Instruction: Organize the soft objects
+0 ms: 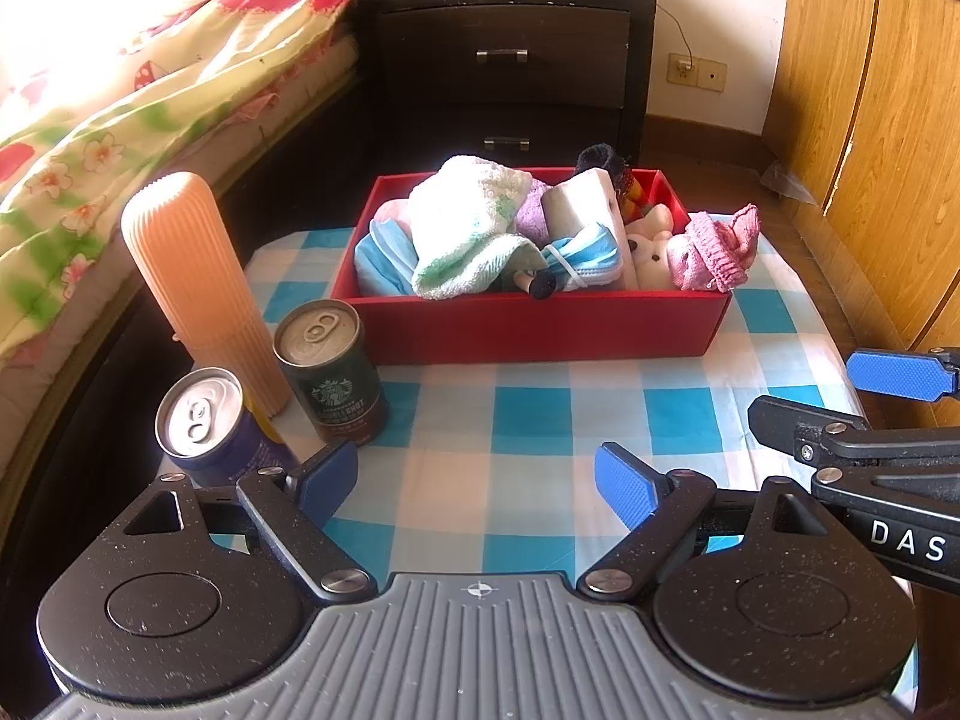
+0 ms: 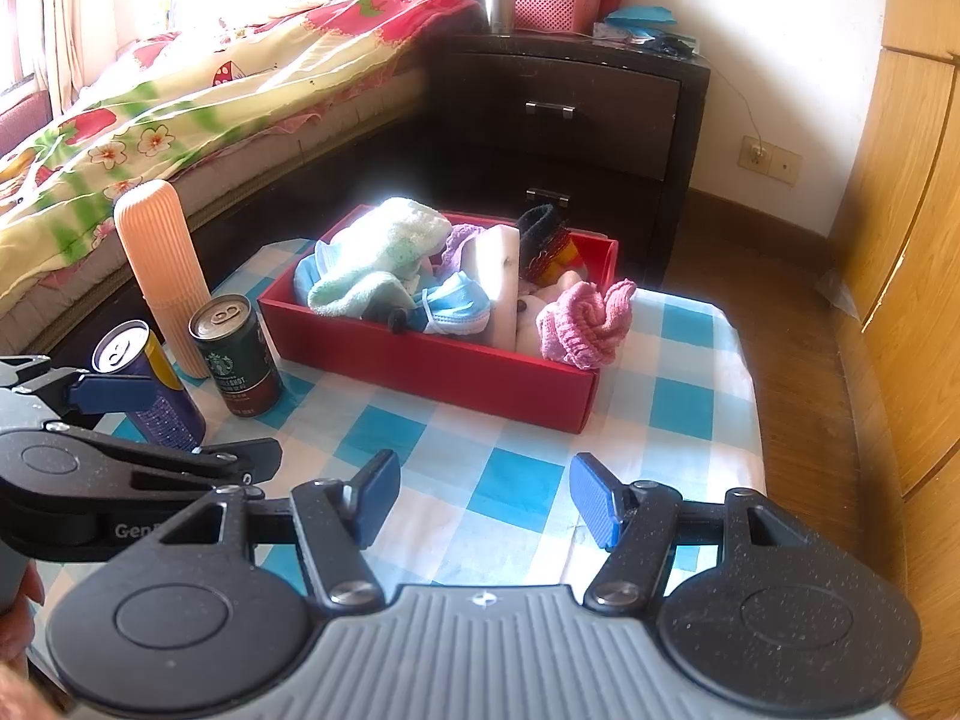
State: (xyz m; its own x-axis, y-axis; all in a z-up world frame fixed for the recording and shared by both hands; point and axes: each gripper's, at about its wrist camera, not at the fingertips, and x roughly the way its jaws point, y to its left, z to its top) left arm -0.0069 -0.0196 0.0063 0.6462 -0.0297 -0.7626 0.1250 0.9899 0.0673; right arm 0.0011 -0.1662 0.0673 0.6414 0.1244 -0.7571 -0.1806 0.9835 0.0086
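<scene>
A red box (image 1: pixel 528 324) (image 2: pixel 432 369) stands on the blue-checked table and holds several soft things: a pale green towel (image 1: pixel 468 222) (image 2: pixel 378 252), blue face masks (image 1: pixel 582 255) (image 2: pixel 453 303), a small plush toy (image 1: pixel 651 252) and a pink knitted piece (image 1: pixel 717 252) (image 2: pixel 585 318) draped over its right end. My left gripper (image 1: pixel 477 483) hangs open over bare cloth in front of the box. My right gripper (image 2: pixel 486 501) is also open with nothing between its fingers; it also shows at the right edge of the left wrist view.
Left of the box stand a ribbed peach cylinder (image 1: pixel 198 288) (image 2: pixel 159 273), a green coffee can (image 1: pixel 333 372) (image 2: pixel 237 354) and a blue can (image 1: pixel 210 426) (image 2: pixel 147 387). A bed (image 1: pixel 90 138) lies to the left, a dark nightstand (image 1: pixel 510 66) behind, wooden wardrobe doors (image 1: pixel 870 120) to the right.
</scene>
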